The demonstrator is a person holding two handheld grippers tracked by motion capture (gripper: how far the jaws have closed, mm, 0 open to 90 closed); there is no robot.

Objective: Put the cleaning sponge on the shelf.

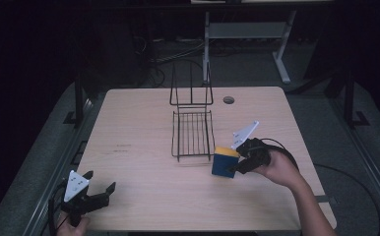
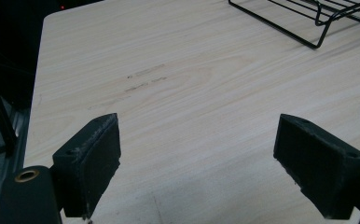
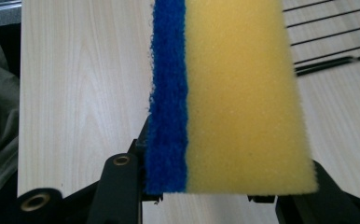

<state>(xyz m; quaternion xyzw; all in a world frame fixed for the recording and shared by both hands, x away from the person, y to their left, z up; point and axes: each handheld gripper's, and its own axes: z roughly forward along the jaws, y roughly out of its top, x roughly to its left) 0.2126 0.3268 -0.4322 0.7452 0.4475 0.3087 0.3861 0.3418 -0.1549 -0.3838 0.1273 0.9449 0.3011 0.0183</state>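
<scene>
My right tool (image 1: 233,167) clamps the sponge (image 1: 224,162), the rack (image 1: 193,133) just beside it. My left tool (image 1: 99,184) gapes wide, empty, above the counter (image 1: 143,191).

1. I find no readable text, label, brand or number anywhere — not on my desk (image 1: 143,196).
2. The faint dark marks on its wood (image 2: 143,79) are scuffs — not letters.
</scene>
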